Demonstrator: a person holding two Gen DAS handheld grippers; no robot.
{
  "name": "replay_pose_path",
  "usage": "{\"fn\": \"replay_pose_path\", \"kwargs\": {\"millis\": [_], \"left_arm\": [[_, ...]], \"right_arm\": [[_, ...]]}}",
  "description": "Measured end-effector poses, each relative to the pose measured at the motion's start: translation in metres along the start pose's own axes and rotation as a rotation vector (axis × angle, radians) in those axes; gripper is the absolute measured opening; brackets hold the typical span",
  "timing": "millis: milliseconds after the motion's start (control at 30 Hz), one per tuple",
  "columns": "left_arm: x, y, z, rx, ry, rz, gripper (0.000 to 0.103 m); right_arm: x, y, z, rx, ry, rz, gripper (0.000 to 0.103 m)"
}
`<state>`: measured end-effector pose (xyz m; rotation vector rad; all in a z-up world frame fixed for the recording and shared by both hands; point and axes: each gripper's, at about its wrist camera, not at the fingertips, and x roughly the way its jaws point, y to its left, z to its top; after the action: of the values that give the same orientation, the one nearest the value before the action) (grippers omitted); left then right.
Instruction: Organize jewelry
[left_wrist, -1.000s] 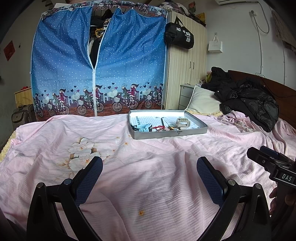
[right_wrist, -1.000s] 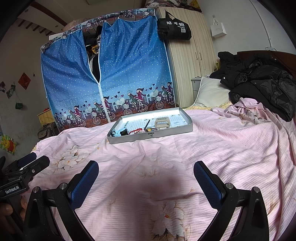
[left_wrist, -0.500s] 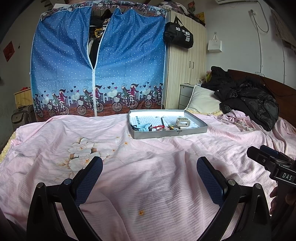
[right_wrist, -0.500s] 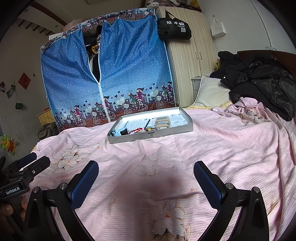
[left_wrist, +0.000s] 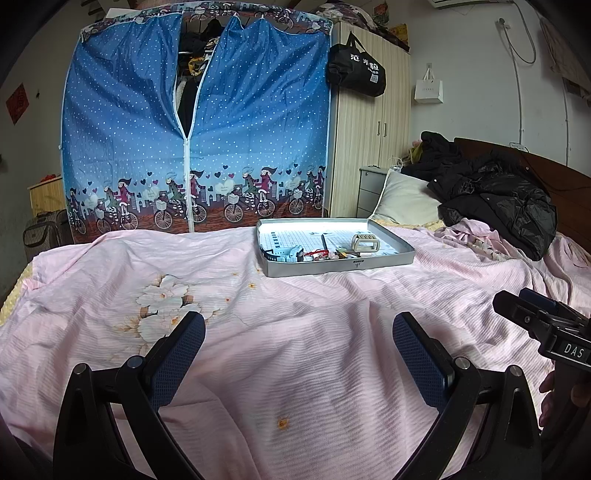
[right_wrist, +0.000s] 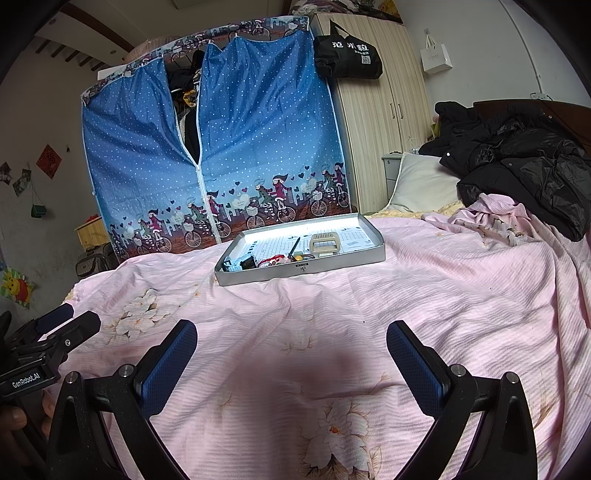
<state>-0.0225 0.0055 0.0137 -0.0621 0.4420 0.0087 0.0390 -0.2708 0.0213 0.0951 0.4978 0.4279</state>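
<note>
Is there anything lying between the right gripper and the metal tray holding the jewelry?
Nothing but bare pink bedsheet lies between the open right gripper and the tray; the right wrist view shows it.

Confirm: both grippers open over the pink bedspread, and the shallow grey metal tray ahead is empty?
Not empty. Both wrist views show the shallow grey metal tray holding items: a cream rectangular buckle-like piece, a light-blue watch-like item and small red bits. The rest holds: left gripper and right gripper are open over the pink bedspread.
</note>
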Motion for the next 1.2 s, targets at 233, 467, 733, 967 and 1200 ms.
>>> {"fn": "replay_pose_path", "kwargs": {"millis": [233,467,733,967,1200], "left_arm": [[-0.0001,0.0009,-0.0002,0.002,0.000,-0.001,0.100],[0.0000,0.0014,-0.0002,0.003,0.000,-0.001,0.100],[0.0002,0.0018,0.0000,0.003,0.000,-0.002,0.100],[0.0003,0.0016,-0.0001,0.004,0.000,-0.002,0.100],[-0.0001,0.0046,-0.0004,0.001,0.002,-0.007,0.100]], "right_arm": [[-0.0001,0.0002,0.0000,0.000,0.000,0.000,0.103],[-0.0005,0.0006,0.0000,0.000,0.000,-0.001,0.103],[-0.0003,0.0007,0.0001,0.000,0.001,-0.001,0.103],[-0.0004,0.0008,0.0002,0.001,0.001,0.000,0.103],[-0.0005,0.0009,0.0003,0.002,0.002,-0.001,0.103]]}}
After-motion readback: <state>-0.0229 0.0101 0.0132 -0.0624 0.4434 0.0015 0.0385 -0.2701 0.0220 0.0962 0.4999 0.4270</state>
